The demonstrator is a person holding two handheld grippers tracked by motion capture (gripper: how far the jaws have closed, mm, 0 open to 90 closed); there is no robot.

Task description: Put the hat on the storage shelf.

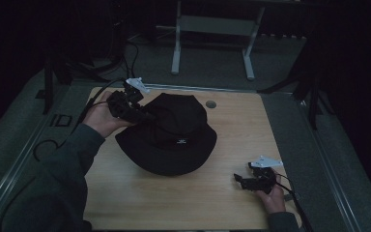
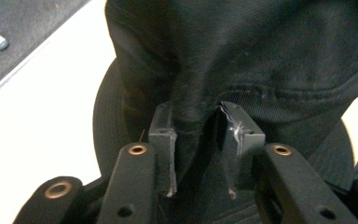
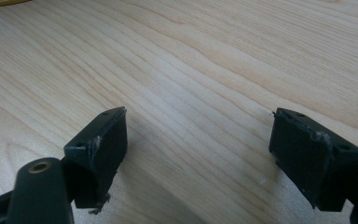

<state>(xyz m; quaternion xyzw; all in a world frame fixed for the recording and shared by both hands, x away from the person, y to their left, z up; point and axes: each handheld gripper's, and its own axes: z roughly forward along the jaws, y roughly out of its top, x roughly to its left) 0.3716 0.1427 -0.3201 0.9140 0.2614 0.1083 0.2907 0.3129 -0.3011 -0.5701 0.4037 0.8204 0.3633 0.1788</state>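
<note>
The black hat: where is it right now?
In the high view the black hat lies mid-table, left of centre, its far-left fabric pinched by the left gripper.

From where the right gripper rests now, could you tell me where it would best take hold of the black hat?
Probably the near-right brim of the hat, approached from the right, low along the table. The brim lies flat and thin there, free of the left gripper, already pinching fabric on the far side. The right gripper is open.
</note>
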